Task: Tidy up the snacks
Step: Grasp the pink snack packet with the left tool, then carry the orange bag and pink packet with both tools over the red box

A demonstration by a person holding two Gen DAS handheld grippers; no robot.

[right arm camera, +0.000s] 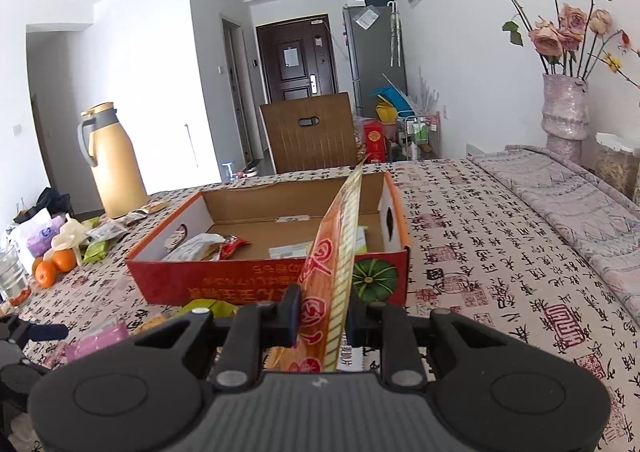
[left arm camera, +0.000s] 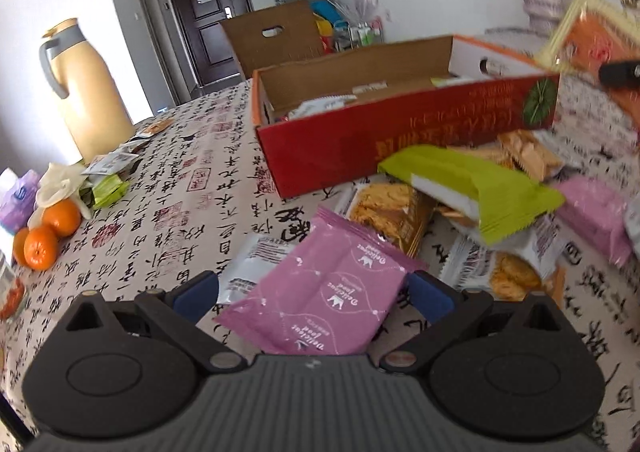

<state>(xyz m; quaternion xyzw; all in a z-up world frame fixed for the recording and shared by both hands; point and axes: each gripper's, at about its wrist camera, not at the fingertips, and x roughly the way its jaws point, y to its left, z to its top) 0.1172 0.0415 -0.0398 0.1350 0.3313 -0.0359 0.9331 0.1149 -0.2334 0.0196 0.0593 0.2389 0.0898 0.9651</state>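
A red cardboard box (left arm camera: 360, 140) lies open on the table and holds a few snack packets; it also shows in the right wrist view (right arm camera: 248, 284). My left gripper (left arm camera: 316, 292) is open, low over the table, with a pink snack packet (left arm camera: 320, 292) lying between its fingers. A green packet (left arm camera: 472, 180) and several biscuit packets lie in a pile in front of the box. My right gripper (right arm camera: 322, 312) is shut on an orange and yellow snack packet (right arm camera: 332, 264), held on edge above the box's near right corner. That packet also appears in the left wrist view (left arm camera: 592, 44).
A yellow thermos jug (left arm camera: 84, 92) stands at the table's far left, with oranges (left arm camera: 48, 232) and small packets near it. A vase of dried roses (right arm camera: 564, 108) stands at the far right. A wooden chair (right arm camera: 312, 132) is behind the table.
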